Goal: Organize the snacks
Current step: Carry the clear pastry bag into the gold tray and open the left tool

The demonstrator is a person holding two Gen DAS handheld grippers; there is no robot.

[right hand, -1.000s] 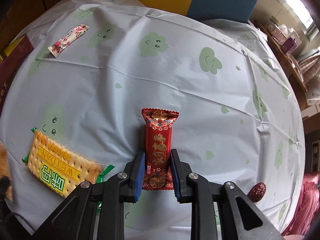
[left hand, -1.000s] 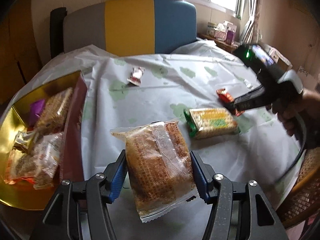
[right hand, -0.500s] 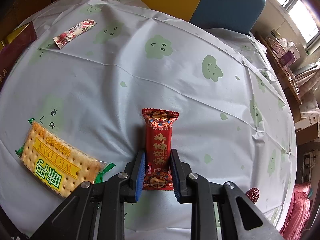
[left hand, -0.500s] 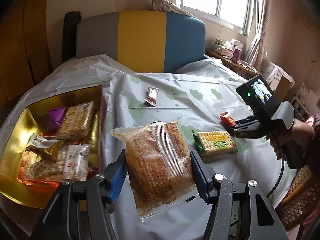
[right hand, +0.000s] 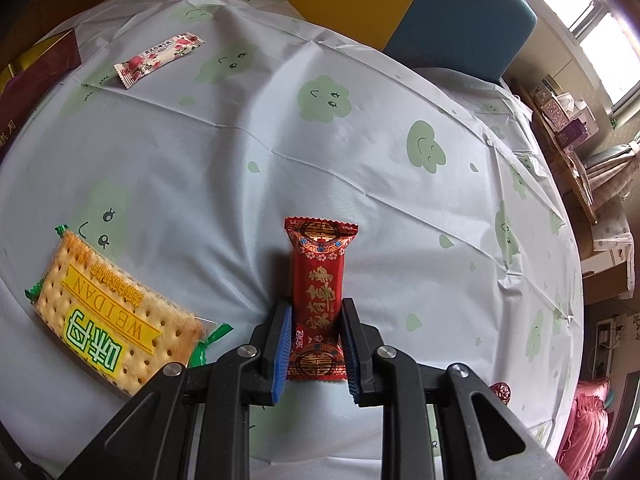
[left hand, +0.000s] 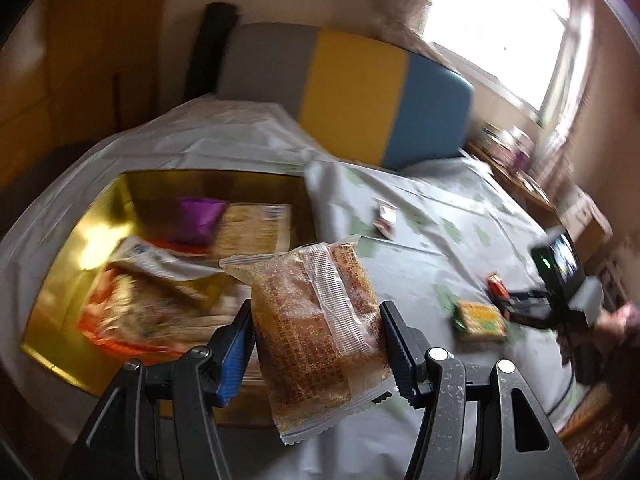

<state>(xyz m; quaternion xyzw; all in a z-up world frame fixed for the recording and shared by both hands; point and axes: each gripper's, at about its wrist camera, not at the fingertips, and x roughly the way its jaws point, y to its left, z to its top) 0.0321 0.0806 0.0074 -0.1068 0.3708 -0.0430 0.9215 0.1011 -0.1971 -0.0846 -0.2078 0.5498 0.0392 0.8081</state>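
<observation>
Gold foil is gleaming at the left of the left wrist view, where the open snack box (left hand: 72,264) is sitting on the table with a purple packet (left hand: 198,219), a pale cracker pack (left hand: 256,229) and a blurred heap of orange and white wrappers (left hand: 140,304) lying inside it. Moving right, the left gripper (left hand: 316,344) is clenching a clear-wrapped brown cake (left hand: 316,320), its blue pads pressing on both sides of the wrapper, and the cake is hanging above the box's near right corner and the tablecloth (left hand: 420,240). Further right, a small floral candy (left hand: 386,220) is lying on the cloth, and at the far right of that frame a hand (left hand: 616,320) is holding the right gripper's handle beside a green-edged cracker packet (left hand: 480,320).

Over in the right wrist view, the dark red outer wall of the snack box (right hand: 36,68) is peeking in at the upper left. The floral candy (right hand: 160,58) is resting near it, well apart from everything else. At lower left the cracker packet (right hand: 108,320) is lying flat, yellow label up. In the centre, the right gripper (right hand: 316,340) is gripping a red candy bar (right hand: 318,292) by its lower end, pads tight on both edges, the bar pointing up the frame over the cloud-print cloth (right hand: 360,140). At lower right, a small dark red round sweet (right hand: 502,392) is sitting just beside the gripper's right finger.
</observation>
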